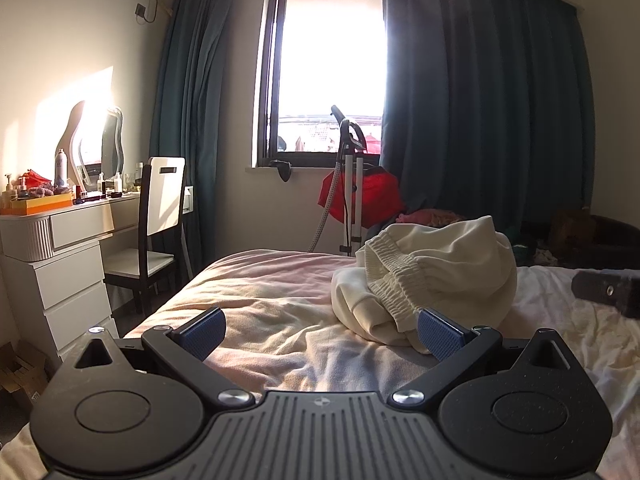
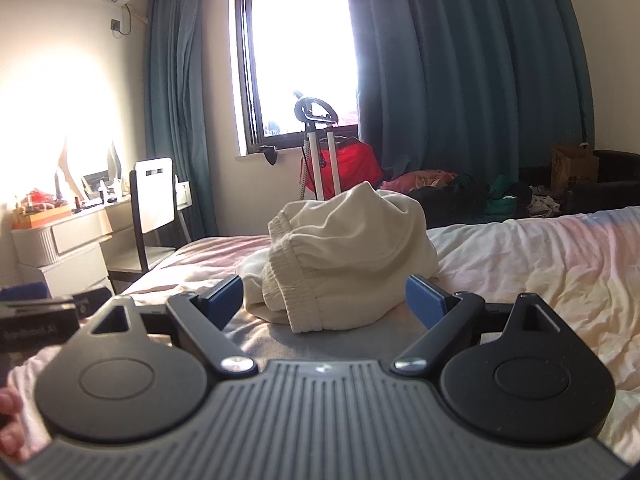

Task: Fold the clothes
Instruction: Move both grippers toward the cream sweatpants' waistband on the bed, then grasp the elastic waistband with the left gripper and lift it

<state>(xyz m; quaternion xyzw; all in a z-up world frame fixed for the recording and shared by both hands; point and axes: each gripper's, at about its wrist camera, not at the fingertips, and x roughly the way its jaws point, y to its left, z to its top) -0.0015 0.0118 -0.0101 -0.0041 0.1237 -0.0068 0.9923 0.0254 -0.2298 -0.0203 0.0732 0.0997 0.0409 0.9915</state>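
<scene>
A cream garment with an elastic waistband (image 1: 432,276) lies in a crumpled heap on the bed (image 1: 272,308); it also shows in the right wrist view (image 2: 344,256). My left gripper (image 1: 320,334) is open and empty, low over the sheet, with the heap just ahead and to its right, near the right finger. My right gripper (image 2: 326,300) is open and empty, with the heap's front edge straight ahead between the blue pads. The left gripper shows at the left edge of the right wrist view (image 2: 40,316), and the right gripper at the right edge of the left wrist view (image 1: 608,290).
A white dresser (image 1: 68,248) with bottles and a mirror stands left of the bed, with a chair (image 1: 156,224) beside it. A garment steamer (image 1: 352,184) and a red item stand under the window. More clothes (image 2: 472,188) lie beyond the bed on the right.
</scene>
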